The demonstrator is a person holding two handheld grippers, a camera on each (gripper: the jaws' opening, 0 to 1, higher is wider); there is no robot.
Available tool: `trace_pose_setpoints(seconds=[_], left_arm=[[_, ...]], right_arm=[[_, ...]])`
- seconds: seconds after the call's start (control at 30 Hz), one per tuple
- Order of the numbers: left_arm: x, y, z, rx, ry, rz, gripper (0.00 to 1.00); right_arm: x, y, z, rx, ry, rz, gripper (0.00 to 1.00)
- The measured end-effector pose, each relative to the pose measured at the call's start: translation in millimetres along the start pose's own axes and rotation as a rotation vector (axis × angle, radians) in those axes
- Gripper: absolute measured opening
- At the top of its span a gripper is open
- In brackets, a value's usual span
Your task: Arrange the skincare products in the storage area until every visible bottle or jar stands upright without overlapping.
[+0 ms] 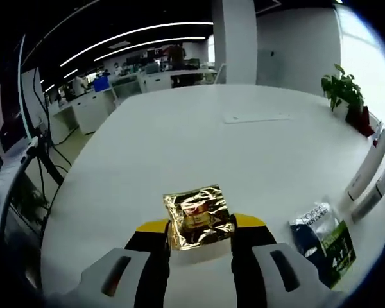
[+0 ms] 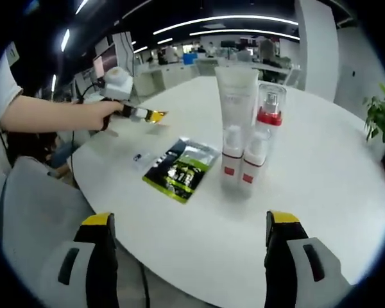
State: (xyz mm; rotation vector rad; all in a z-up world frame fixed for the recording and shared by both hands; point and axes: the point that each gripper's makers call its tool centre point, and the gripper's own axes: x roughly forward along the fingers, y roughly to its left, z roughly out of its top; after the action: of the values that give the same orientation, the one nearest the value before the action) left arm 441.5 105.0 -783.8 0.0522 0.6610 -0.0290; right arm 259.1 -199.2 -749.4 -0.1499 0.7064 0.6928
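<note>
My left gripper [image 1: 199, 232] is shut on a gold foil sachet [image 1: 196, 215], held just above the white table [image 1: 179, 141]. The right gripper view has that gripper [image 2: 129, 110] in a person's hand at the left, the gold sachet [image 2: 156, 116] at its tip. Upright in a tight group stand a tall white tube [image 2: 236, 96], a clear bottle with a red band [image 2: 270, 109] and two small white bottles [image 2: 231, 157] [image 2: 253, 162]. A green and black sachet [image 2: 179, 168] lies flat beside them. My right gripper [image 2: 191, 237] is open and empty, well short of the group.
A potted plant [image 1: 344, 92] stands at the table's far edge, and a flat white card [image 1: 255, 117] lies beyond the middle. The green sachet [image 1: 325, 241] and white bottles [image 1: 369, 163] sit at the right. A grey chair [image 2: 32, 224] is by the table edge.
</note>
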Motion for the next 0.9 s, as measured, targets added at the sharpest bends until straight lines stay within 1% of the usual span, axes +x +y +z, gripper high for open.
trace_pose_setpoints(seconds=[0.03, 0.1, 0.17, 0.27, 0.37, 0.43, 0.5, 0.6, 0.7, 0.77, 0.83, 0.87, 0.9], left_arm=[[-3.2, -0.7, -0.2, 0.000, -0.003, -0.002, 0.36], [-3.4, -2.8, 4.5, 0.008, -0.011, -0.009, 0.36], [-11.4, -1.6, 1.3, 0.011, -0.017, -0.015, 0.37], [-25.6, -3.2, -4.7, 0.031, -0.022, -0.011, 0.37], [-32.1, -3.6, -8.1, 0.022, -0.021, -0.013, 0.36], [-41.0, -7.5, -9.3, 0.020, -0.022, -0.016, 0.36], [-43.8, -9.0, -10.2, 0.022, -0.027, -0.023, 0.36], [-57.7, -21.4, -9.4, 0.025, -0.035, -0.050, 0.37], [-71.2, -31.6, -9.9, 0.017, -0.045, -0.072, 0.36], [-81.2, -36.4, -15.1, 0.008, -0.047, -0.088, 0.36], [-91.5, -45.9, -16.4, 0.009, -0.054, -0.113, 0.37], [-97.1, -58.1, -16.1, 0.016, -0.049, -0.146, 0.37], [-100.4, -62.7, -16.7, 0.020, -0.047, -0.157, 0.37]], right_arm=[[0.1, 1.1, 0.9, -0.001, -0.004, 0.003, 0.96], [0.9, 1.4, 1.5, -0.004, -0.008, 0.009, 0.96], [1.5, 2.2, 2.3, -0.006, -0.014, 0.015, 0.95], [0.8, 7.6, 4.8, -0.009, -0.022, 0.035, 0.90], [0.3, 11.7, 6.7, -0.021, -0.025, 0.043, 0.91], [-0.4, 13.4, 8.5, -0.023, -0.031, 0.049, 0.90], [-0.6, 14.8, 9.8, -0.021, -0.037, 0.055, 0.90], [-1.5, 18.8, 12.6, -0.024, -0.047, 0.069, 0.89], [-3.7, 22.9, 15.6, -0.006, -0.058, 0.094, 0.82], [-6.0, 25.1, 18.5, 0.004, -0.071, 0.110, 0.79], [-7.7, 28.0, 21.5, 0.013, -0.081, 0.123, 0.75], [-7.8, 30.4, 22.9, 0.020, -0.083, 0.134, 0.74], [-7.2, 30.6, 24.1, 0.039, -0.091, 0.150, 0.73]])
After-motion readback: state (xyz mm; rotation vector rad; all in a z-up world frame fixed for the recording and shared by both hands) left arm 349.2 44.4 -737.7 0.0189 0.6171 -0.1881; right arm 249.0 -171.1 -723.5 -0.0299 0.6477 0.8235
